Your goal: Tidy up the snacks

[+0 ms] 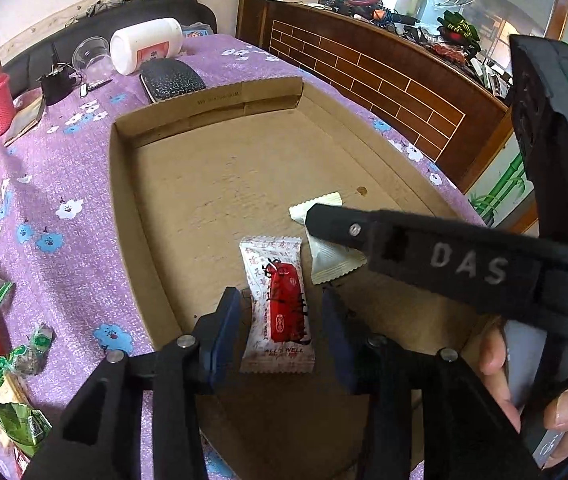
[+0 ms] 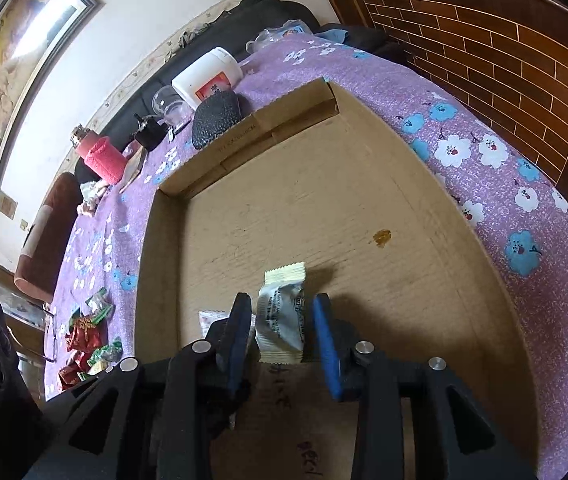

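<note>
Inside the cardboard tray (image 1: 132, 208), on the purple-clothed worktop (image 1: 56, 168), both of my claws stood over snacks already set down. My left claw (image 1: 280, 332) straddled the red-and-white packet (image 1: 278, 312), which lay flat on the tray floor, long axis pointing away from me. Its jaws stood partly apart, with a visible gap on each side of the wrapper, so I had hold of nothing; I judge the packet was released there to start a row.

My right claw (image 2: 282, 334) straddled the cream packet (image 2: 284, 320) in the same way. Its right pad stood clear of the wrapper; its left pad was very close, and I could not tell whether it touched. The packet rested flat on the cardboard, not lifted, so I read it as let go. In the left view the two packets lay just beside each other, roughly parallel, which suits sorting by placing them side by side.

Loose snacks (image 2: 92, 332) in red and green wrappers lay heaped on the cloth outside the tray's left wall, well apart from the placed pair. I judge these were the stock to be brought in next.
</note>
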Motion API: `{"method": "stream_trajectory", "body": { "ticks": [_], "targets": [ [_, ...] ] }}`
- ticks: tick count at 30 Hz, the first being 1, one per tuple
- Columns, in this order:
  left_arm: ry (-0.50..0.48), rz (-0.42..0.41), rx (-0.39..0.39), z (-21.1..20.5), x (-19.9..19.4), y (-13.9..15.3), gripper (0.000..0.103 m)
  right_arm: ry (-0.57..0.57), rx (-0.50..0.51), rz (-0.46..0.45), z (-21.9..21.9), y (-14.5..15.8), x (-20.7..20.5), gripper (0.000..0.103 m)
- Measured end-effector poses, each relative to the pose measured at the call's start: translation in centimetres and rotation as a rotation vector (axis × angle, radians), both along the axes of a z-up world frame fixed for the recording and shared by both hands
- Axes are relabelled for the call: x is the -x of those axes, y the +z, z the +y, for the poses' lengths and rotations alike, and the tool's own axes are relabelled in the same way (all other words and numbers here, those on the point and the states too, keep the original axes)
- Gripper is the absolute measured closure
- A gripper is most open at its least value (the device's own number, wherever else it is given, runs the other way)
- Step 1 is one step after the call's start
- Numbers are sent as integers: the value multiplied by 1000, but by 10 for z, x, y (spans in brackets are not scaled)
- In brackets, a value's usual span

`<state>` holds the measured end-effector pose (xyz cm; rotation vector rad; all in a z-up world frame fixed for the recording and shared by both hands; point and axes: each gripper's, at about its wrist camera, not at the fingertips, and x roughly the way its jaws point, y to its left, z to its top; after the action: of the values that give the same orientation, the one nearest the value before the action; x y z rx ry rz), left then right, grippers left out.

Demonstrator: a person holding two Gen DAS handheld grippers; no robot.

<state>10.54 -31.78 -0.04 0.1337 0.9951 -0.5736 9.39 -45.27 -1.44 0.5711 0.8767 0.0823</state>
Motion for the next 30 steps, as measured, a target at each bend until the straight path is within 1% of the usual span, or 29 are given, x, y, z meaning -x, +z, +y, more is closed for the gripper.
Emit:
{"method": "stream_trajectory", "body": {
  "ticks": [3, 8, 12, 14, 15, 16, 18, 21, 22, 24, 27, 29, 30],
  "targets": [
    [6, 10, 12, 3, -1, 2, 62, -9, -2, -34, -1, 7, 4, 69],
    [13, -4, 21, 4, 1, 8, 62, -23, -2, -74, -2, 13, 8, 69],
    [23, -32, 13, 3, 8, 19, 61, -19, 36, -124, 4, 22, 11, 69],
    [35, -35, 27, 9, 15, 28, 61, -25, 65, -156, 6, 27, 14, 69],
    [40, -32, 27, 11, 17, 30, 61, -31, 77, -170, 7, 29, 15, 67],
    [53, -24, 23, 16, 22, 33, 61, -31, 79, -180, 6, 30, 16, 63],
    [68, -6, 19, 23, 27, 36, 61, -32, 64, -198, 4, 30, 17, 62],
    [94, 26, 38, 44, 38, 41, 61, -20, 56, -220, 5, 31, 17, 62],
    [109, 31, 44, 56, 42, 43, 61, -13, 67, -232, 7, 33, 17, 62],
    [124, 32, 48, 71, 49, 46, 61, -6, 99, -251, 13, 39, 21, 62],
    [156, 19, 46, 106, 62, 50, 61, 10, 90, -249, 26, 50, 31, 62],
    [204, 1, 31, 138, 71, 51, 61, 57, 92, -252, 44, 56, 41, 61],
    [230, 0, 26, 151, 73, 51, 61, 99, 96, -256, 59, 59, 48, 61]
  ]
}}
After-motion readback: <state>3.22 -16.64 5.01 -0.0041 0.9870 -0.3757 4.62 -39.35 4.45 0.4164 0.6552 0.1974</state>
